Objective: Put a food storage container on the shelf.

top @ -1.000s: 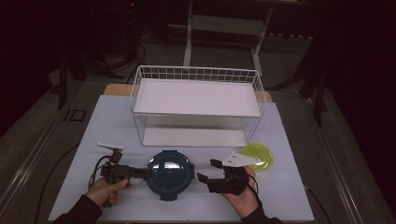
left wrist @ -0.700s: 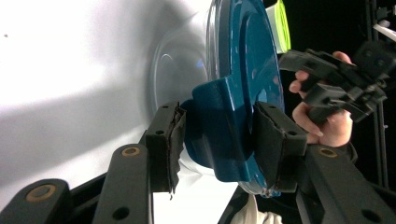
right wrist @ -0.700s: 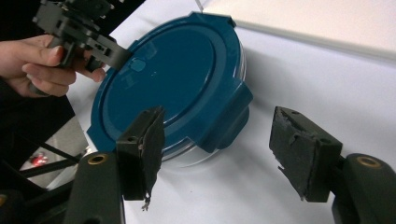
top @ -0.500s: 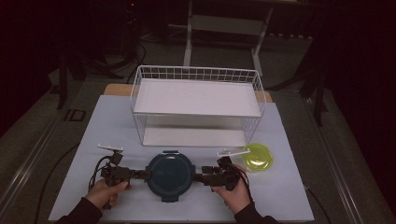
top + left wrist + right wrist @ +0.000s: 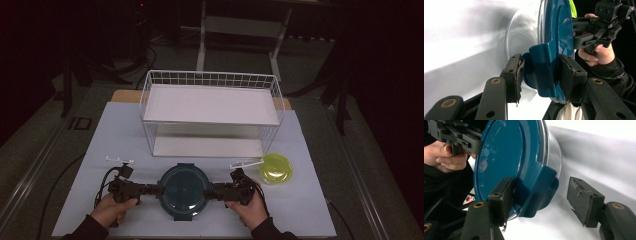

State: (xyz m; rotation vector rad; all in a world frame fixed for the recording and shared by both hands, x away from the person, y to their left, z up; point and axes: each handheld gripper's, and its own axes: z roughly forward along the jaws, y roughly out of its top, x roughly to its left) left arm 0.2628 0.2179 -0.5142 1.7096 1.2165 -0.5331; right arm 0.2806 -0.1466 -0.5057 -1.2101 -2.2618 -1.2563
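Teal-lidded container (image 5: 183,191) on white table (image 5: 310,210), front centre, below wire rack (image 5: 210,115). Left gripper (image 5: 541,75) pinching left lid clasp. Right gripper (image 5: 544,200), down from earlier, jaws just narrowing, straddling right clasp, one pad clear.

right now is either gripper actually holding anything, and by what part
The left gripper clamps the teal-lidded container by its side latch tab. The right gripper only straddles the opposite tab; one pad stands clear, so no grip there.

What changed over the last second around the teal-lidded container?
The right tongs came down and in to the round teal-lidded clear container's right clasp, jaws closing but not gripping. The left tongs stay clamped on the left clasp. White wire rack and yellow-green lid unmoved.
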